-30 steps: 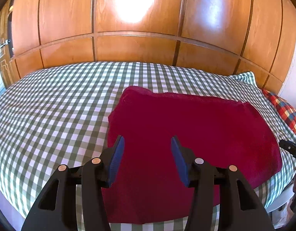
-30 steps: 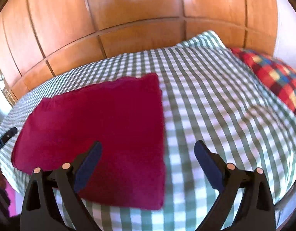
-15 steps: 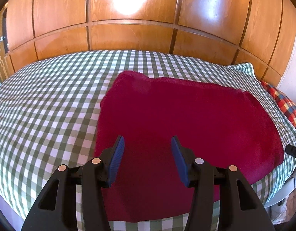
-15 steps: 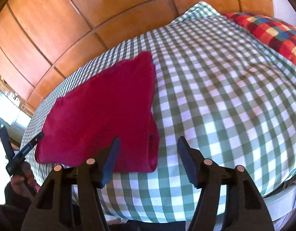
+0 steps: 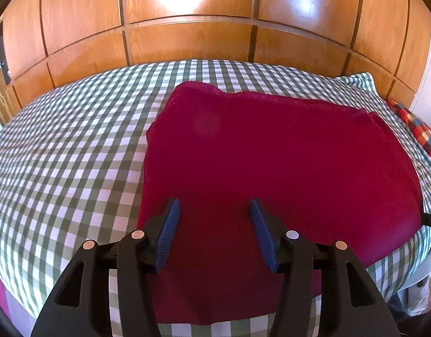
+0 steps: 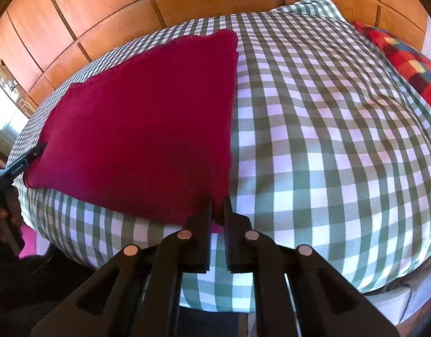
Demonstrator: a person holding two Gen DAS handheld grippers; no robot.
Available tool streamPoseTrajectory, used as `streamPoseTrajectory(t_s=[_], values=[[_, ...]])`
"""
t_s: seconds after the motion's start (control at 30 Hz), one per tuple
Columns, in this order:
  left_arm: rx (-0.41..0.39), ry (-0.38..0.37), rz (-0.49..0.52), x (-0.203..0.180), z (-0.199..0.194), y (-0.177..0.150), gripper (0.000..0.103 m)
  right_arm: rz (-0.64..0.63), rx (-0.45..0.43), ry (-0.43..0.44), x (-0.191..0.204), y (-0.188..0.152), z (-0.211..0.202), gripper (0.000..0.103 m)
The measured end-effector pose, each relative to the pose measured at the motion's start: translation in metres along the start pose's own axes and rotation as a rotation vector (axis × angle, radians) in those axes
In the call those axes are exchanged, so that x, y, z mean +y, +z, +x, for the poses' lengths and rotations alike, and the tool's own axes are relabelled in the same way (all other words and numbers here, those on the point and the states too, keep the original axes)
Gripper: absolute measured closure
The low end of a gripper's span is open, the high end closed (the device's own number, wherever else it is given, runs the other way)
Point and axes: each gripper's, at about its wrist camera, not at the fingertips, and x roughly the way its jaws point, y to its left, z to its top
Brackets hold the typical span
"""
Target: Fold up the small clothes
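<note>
A dark red cloth (image 5: pixel 271 174) lies flat on the green-and-white checked bed (image 5: pixel 69 151). My left gripper (image 5: pixel 214 210) is open and empty, hovering over the cloth's near left part. In the right wrist view the same red cloth (image 6: pixel 148 118) fills the left half. My right gripper (image 6: pixel 218 202) is shut on the cloth's near right corner at the bed's front edge. The left gripper's tip (image 6: pixel 24 160) shows at the cloth's far left corner in that view.
Wooden panelled wardrobe doors (image 5: pixel 187 28) stand behind the bed. A red, blue and yellow checked pillow (image 6: pixel 403 61) lies at the right end, also seen in the left wrist view (image 5: pixel 423 134). The bed's near edge drops off below both grippers.
My right gripper has dropped to the cloth's near right corner and closed on it. The left gripper has stayed open and shifted slightly over the cloth.
</note>
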Motion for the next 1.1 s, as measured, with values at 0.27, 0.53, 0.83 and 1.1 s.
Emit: streamPoseTrajectory(t_s=[0.27, 0.53, 0.83, 1.1], values=[[-0.047, -0.057, -0.03, 0.001, -0.005, 0.014, 0.051, 0.017, -0.145, -0.019, -0.001, 0.058, -0.028, 0.051], [-0.065, -0.062, 0.013, -0.011, 0.005, 0.029, 0.051, -0.074, -0.103, -0.049, 0.045, 0.144, 0.042, 0.051], [0.004, 0.022, -0.099, 0.019, 0.047, 0.049, 0.051, -0.171, -0.063, -0.207, 0.065, 0.175, 0.102, 0.101], [0.003, 0.085, -0.128, 0.026, 0.067, 0.047, 0.051, -0.085, -0.11, -0.236, 0.048, 0.165, 0.123, 0.1]])
